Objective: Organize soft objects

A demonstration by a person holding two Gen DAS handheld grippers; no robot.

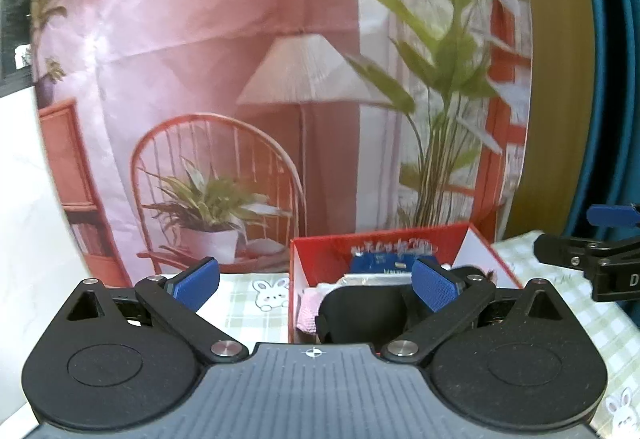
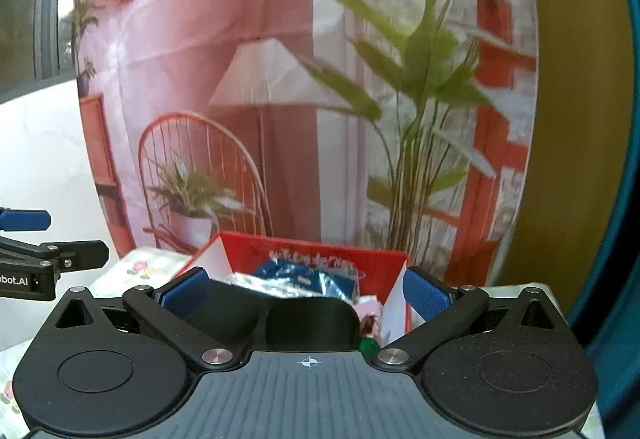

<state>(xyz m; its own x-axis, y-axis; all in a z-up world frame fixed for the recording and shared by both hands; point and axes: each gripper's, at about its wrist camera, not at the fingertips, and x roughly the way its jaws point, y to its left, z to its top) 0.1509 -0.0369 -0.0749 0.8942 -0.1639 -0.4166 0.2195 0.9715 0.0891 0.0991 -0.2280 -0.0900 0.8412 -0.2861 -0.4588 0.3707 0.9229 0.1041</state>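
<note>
With both tools standing spread to their widest and nothing lying between the blue pads, the soft objects are sitting in the red box (image 1: 400, 251) just ahead of them. The left tool (image 1: 316, 285) is hanging above the near edge of that box, its right-hand pad overlapping the box's inside in the left wrist view. The right tool (image 2: 306, 291) is hanging over the same box, which is filling the gap between its fingers.

Inside the box, a black soft item (image 1: 364, 313) is lying nearest the left tool, its long axis running roughly across the tool's line of sight. A pink knitted cloth (image 1: 308, 313) is bunching at its left, against the box wall. Beyond them a blue packet (image 2: 304, 275) in shiny clear wrap is leaning against the red back wall; its white print is too blurred for reading.

The box is resting on a bench (image 1: 248, 303) covered with a green check cloth showing cartoon rabbits. Seen at the left edge of the right wrist view, the other tool's body is showing part of a word ending in "bot.AI". Behind the bench a printed backdrop (image 1: 224, 87) is hanging, showing a lamp, chair and plants.
</note>
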